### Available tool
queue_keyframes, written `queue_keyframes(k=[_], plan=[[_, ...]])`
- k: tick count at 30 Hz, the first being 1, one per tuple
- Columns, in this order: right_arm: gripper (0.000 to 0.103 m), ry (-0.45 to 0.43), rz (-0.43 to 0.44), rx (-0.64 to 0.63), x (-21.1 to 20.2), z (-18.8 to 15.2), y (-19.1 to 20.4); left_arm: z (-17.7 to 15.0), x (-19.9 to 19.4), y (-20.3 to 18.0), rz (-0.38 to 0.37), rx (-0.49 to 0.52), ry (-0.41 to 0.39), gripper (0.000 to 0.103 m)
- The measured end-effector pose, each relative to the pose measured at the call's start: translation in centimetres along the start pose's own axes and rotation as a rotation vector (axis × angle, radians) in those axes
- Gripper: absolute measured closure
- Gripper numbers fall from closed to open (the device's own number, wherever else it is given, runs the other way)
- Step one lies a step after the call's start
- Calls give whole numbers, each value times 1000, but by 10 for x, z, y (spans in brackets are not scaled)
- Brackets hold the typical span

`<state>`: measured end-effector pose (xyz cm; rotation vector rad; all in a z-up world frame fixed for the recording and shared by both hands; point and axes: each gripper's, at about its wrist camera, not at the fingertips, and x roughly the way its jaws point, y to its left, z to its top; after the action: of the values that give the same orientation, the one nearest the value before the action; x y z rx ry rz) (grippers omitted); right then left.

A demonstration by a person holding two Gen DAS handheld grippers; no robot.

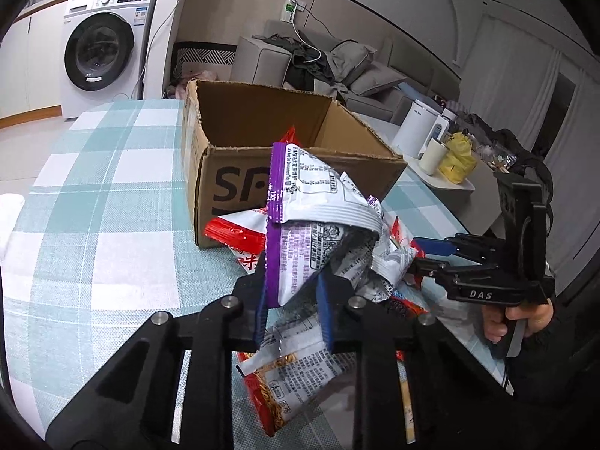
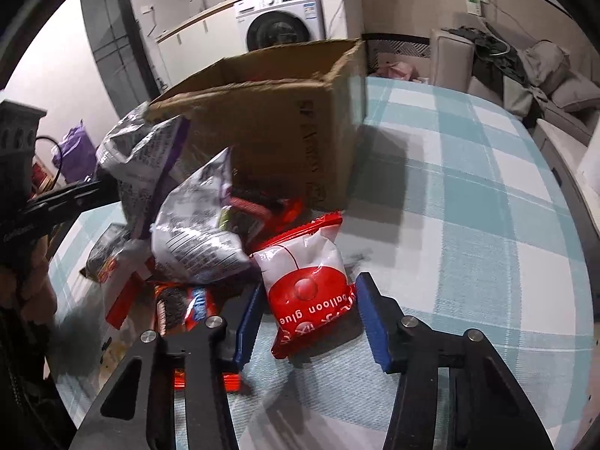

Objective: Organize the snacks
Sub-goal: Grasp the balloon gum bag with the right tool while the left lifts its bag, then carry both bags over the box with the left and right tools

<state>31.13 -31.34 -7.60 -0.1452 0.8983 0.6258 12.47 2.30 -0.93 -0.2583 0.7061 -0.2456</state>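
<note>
My left gripper point(image 1: 292, 300) is shut on a purple-and-white snack packet point(image 1: 311, 202) and holds it up in front of the open cardboard box point(image 1: 240, 172). The packet also shows in the right wrist view point(image 2: 142, 150), lifted at the left. My right gripper point(image 2: 305, 318) is open, its blue pads either side of a red-and-white "balloon glue" packet point(image 2: 303, 285) lying on the table. It also shows in the left wrist view point(image 1: 431, 258), low beside the pile. Several more packets point(image 2: 195, 240) lie heaped by the box.
The table wears a teal-and-white checked cloth point(image 2: 468, 206). A noodle packet point(image 1: 285, 375) lies under my left gripper. A white kettle point(image 1: 416, 127) and a yellow bag point(image 1: 457, 153) stand on a side table. A washing machine point(image 1: 101, 45) and a sofa are behind.
</note>
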Motion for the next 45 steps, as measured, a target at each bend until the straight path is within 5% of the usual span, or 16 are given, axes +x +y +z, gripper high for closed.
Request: queue_keyframes(k=[45], plan=[[54,-235,50,19,-66,23,19,18,-69,-19,-20,5,-178,95]])
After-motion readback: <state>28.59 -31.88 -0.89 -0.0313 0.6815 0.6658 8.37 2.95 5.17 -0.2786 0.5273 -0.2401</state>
